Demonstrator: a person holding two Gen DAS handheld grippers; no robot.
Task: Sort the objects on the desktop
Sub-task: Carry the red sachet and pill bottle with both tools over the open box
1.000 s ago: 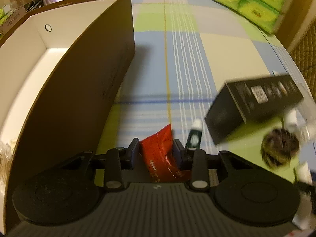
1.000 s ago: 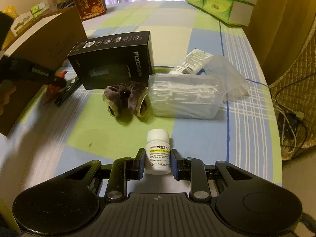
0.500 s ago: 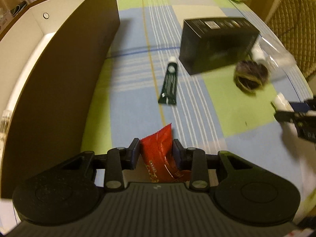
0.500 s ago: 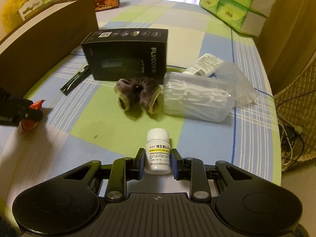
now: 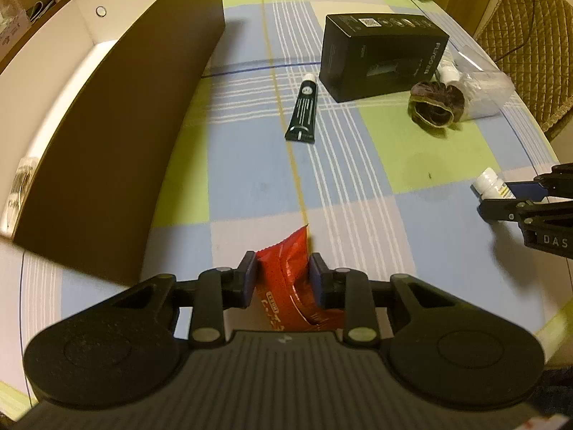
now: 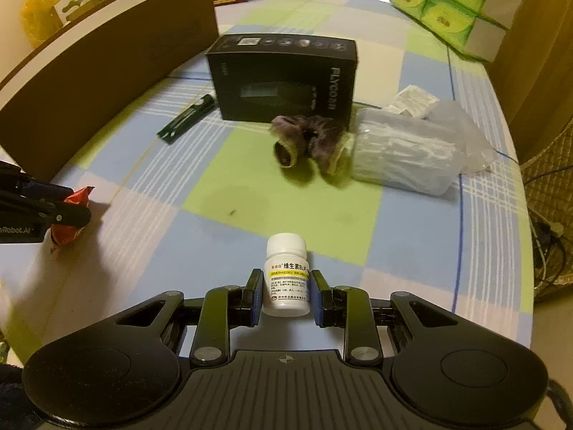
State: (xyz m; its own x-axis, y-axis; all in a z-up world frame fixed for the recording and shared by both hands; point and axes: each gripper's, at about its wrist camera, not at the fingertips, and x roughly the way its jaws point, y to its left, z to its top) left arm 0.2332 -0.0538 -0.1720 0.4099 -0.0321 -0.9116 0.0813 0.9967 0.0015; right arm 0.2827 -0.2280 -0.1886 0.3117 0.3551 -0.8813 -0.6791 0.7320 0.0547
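Left gripper [image 5: 282, 273] pulled back from brown box [image 5: 118, 136], clamped on red packet [image 5: 286, 286]; right gripper [image 6: 285, 292] clamped on white bottle [image 6: 286, 276]; checked tablecloth [image 6: 286, 186] ahead; tissue packs [image 6: 458, 3] far right.

Left wrist view: low over the checked tablecloth [image 5: 250, 186], facing the black rectangular carton [image 5: 379, 55].
Right wrist view: close above the cloth, facing the same carton [image 6: 283, 79].
Shared: carton, dark green tube [image 5: 303, 111] [image 6: 188, 118].
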